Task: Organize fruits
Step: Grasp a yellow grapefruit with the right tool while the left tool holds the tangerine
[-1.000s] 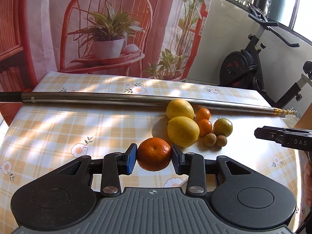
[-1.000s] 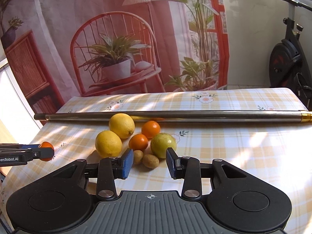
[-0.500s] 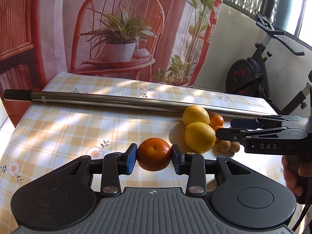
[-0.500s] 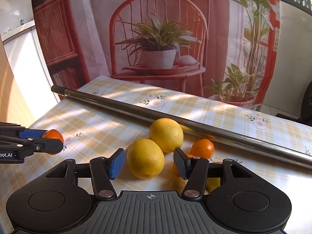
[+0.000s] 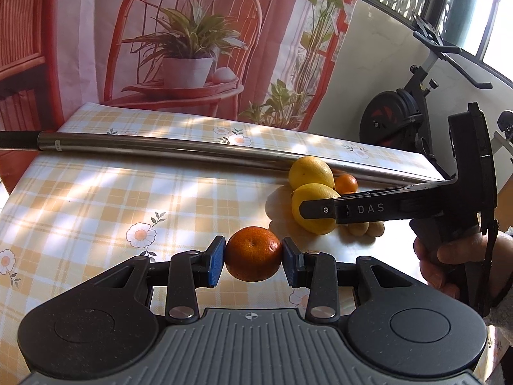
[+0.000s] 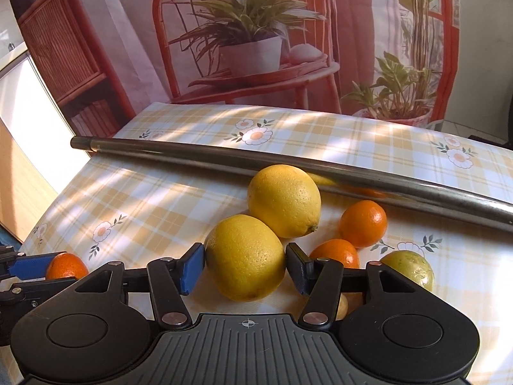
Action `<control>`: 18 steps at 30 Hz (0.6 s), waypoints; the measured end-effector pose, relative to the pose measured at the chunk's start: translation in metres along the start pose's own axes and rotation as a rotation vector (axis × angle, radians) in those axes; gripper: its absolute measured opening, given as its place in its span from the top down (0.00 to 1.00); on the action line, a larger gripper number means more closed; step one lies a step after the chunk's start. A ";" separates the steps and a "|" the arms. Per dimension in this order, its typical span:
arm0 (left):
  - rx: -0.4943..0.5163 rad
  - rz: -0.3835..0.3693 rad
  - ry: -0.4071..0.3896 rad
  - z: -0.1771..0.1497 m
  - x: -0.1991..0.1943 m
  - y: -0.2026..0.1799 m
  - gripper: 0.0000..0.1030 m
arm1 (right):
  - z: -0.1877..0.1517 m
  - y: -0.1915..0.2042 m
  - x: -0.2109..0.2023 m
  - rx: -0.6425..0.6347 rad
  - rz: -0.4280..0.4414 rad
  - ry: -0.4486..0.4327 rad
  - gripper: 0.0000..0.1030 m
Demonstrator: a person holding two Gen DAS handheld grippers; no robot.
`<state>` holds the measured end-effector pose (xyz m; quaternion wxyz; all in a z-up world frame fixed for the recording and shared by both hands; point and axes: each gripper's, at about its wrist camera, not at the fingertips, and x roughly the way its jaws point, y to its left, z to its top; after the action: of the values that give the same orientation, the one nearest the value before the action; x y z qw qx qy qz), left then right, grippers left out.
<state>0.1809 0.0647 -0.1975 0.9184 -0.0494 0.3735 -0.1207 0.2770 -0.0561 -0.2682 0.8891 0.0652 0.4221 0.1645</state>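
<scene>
Left gripper (image 5: 253,261) clenched on dimpled round orange mandarin (image 5: 253,253); right gripper (image 6: 245,269), jaws spread, brackets pebbly oval yellow lemon (image 6: 245,256), pads seemingly touching rind

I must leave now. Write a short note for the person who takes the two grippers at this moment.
Left hand-held gripper: shut on the mandarin, held apart from the pile.
Right hand-held gripper: pads at both sides of the near lemon; contact not certain.
Beside the metal pole: second lemon, two small oranges, green fruit.
Done: mandarin picked up.
Left: place it, then sort the others.
</scene>
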 end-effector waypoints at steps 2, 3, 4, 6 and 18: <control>0.006 0.001 0.006 -0.001 -0.001 0.000 0.62 | 0.000 0.001 0.001 -0.005 -0.012 0.011 0.50; 0.007 -0.002 0.006 -0.002 -0.001 -0.001 0.62 | 0.001 0.003 0.001 -0.013 -0.017 0.015 0.50; 0.008 -0.006 0.004 -0.002 -0.002 -0.001 0.61 | 0.001 0.006 0.000 -0.028 -0.022 0.018 0.51; 0.007 -0.013 0.006 -0.004 -0.003 -0.002 0.62 | -0.002 0.009 -0.003 -0.060 -0.025 0.023 0.51; 0.047 -0.040 0.028 -0.021 -0.012 -0.021 0.62 | -0.046 0.012 -0.067 -0.014 0.035 -0.084 0.51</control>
<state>0.1542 0.0479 -0.2003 0.9113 -0.0338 0.3824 -0.1486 0.1990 -0.0691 -0.2460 0.9035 0.0732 0.3820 0.1801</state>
